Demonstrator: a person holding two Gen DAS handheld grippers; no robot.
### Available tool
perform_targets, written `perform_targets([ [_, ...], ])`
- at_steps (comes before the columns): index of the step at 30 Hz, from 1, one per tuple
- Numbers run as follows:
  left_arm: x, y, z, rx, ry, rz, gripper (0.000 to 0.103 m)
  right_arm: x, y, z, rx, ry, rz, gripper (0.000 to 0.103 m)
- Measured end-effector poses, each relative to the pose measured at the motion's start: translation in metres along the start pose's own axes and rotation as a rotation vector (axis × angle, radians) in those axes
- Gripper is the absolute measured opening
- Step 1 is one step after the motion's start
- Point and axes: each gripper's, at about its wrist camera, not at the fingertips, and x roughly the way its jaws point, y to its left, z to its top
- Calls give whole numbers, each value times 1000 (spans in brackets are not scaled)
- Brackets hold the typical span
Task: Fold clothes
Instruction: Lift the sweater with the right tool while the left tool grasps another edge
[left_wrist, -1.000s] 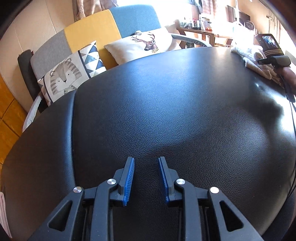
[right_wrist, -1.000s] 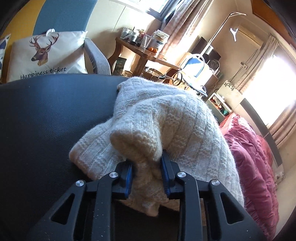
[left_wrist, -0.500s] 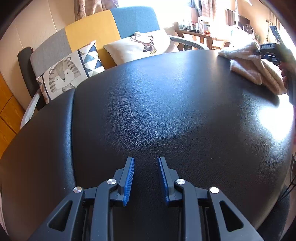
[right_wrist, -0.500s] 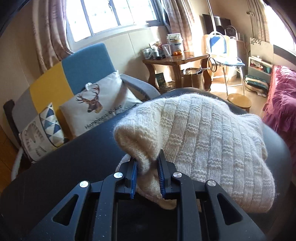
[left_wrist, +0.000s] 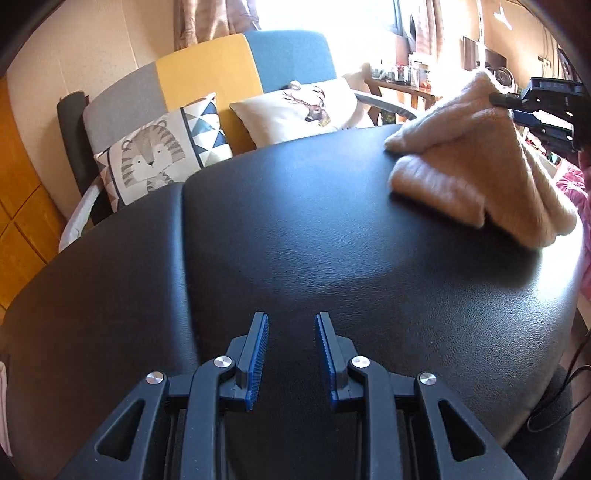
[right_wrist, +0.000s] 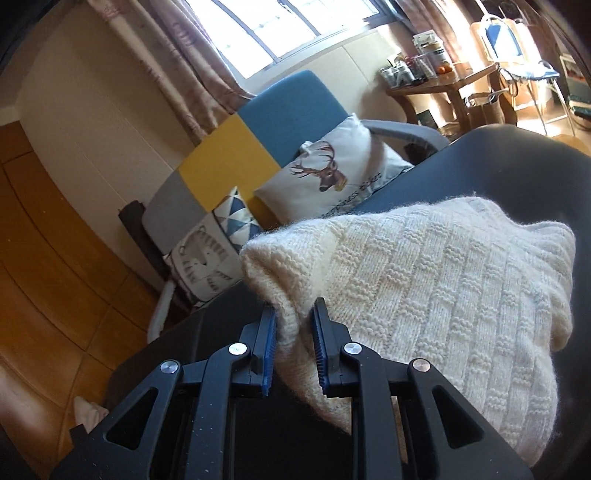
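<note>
While the left gripper (left_wrist: 290, 325) is kept empty with jaws parted over the black table (left_wrist: 332, 258), the sweater (left_wrist: 476, 162) is seen larger at 2 o'clock than before. By the right gripper (right_wrist: 293, 317), a sweater (right_wrist: 443, 280) fold is clamped, dragged further over the table.

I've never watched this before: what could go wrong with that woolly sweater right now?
The right gripper pinches only a small fold of the cream sweater, so the knit might slip out or stretch. The sweater lies near the edge of the black table and might slide off. The left gripper hangs open, far away, giving no support.
</note>
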Motion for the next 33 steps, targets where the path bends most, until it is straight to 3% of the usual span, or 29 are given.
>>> perform_targets([
  [1,-2,2,-1,-3,-2,0,26,1,5,-5,13,12,31,18],
  [4,-5,6,-2,-9,-1,-9,26,6,25,-25,31,60,126,0],
  [5,-6,5,-3,-6,0,-16,26,8,32,-33,31,77,154,0],
  [10,-5,0,-2,25,7,-51,26,11,65,-67,-103,97,77,1],
  [11,-4,-2,-1,28,12,-58,26,11,66,-74,-124,100,32,3],
  [13,3,-3,3,21,26,-79,26,9,59,-84,-123,95,-24,18],
  [15,11,-8,14,7,30,-92,26,4,41,-92,-46,92,-21,44],
  [17,18,-12,26,-7,33,-103,26,-2,16,-94,58,80,-42,55],
  [21,34,-21,51,-36,38,-127,26,-16,-32,-97,242,56,-48,55],
  [24,42,-34,72,16,10,-85,26,-22,-54,-100,349,47,-41,55],
  [29,60,-49,103,94,1,-58,26,-32,-73,-104,452,9,-60,55],
  [33,72,-56,112,112,10,-47,26,-55,-81,-109,506,-94,-122,55],
])
